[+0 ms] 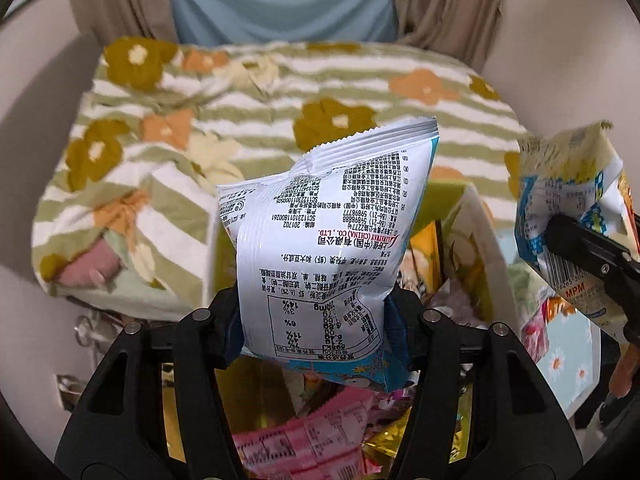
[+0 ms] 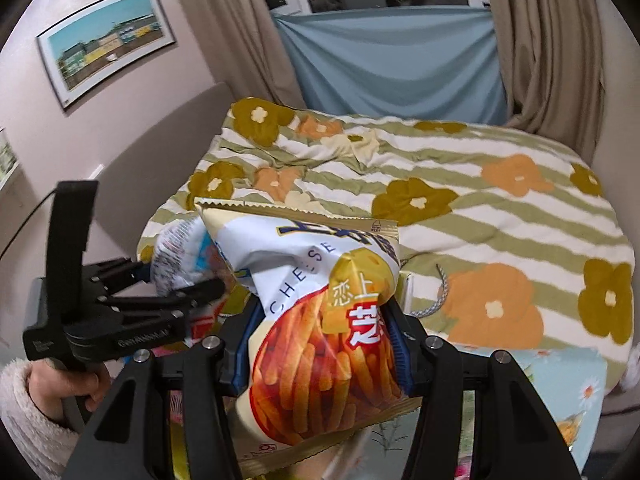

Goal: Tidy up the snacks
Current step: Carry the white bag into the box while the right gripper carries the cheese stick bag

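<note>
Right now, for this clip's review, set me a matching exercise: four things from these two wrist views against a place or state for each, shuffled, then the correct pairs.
Things:
1. white snack bag
2. cheese snack bag
3. floral blanket
4. pink packets

Places or states:
A. spread over the bed
B. clamped in the right gripper
C. lying below, under the gripper
D. clamped in the left gripper, printed back facing the camera

Pairs: 1-D, 2-B, 3-A, 4-C

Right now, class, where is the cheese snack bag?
The cheese snack bag sits clamped in the right claw, raised before the flowered blanket.
</note>
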A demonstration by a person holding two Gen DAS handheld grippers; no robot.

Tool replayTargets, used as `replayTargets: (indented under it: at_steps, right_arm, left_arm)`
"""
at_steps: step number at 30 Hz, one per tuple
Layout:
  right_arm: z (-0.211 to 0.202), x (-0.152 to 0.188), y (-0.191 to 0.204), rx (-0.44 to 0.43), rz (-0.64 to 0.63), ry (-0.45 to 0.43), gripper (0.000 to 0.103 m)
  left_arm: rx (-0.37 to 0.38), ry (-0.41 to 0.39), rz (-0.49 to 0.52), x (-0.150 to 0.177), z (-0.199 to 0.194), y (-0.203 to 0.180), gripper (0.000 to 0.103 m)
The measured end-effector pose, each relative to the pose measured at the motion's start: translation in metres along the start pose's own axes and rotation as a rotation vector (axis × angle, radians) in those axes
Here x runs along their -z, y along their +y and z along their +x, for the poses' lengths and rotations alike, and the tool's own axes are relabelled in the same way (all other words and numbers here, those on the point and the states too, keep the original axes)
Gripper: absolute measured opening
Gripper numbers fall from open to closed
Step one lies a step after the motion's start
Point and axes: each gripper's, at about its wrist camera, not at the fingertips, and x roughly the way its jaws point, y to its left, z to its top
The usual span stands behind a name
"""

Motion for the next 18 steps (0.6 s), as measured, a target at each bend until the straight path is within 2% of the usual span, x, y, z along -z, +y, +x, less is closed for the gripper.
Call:
replayTargets:
  at_steps: [2, 3, 8, 18]
  right_arm:
    - [0.009, 0.001, -0.001, 0.009, 0.023, 0.016, 0.050]
    - [0.013, 0.002, -0.002, 0.015, 0.031, 0.025, 0.050]
    - [0.020, 0.006, 0.000, 0.043, 0.038, 0.049, 0.050]
    - [0.019, 0.011, 0.007, 0.016, 0.061, 0.059, 0.051]
  left_arm:
    - [0.027, 0.015, 0.009, 0.002, 0.009, -0.001, 0.085]
    - [0.030, 0.011, 0.011, 0.004, 0.009, -0.002, 0.103]
    - [0.030, -0.014, -0.010, 0.017, -0.003, 0.001, 0.103]
    - [-0.001, -0.094, -0.079, 0.053, -0.055, 0.010, 0.103]
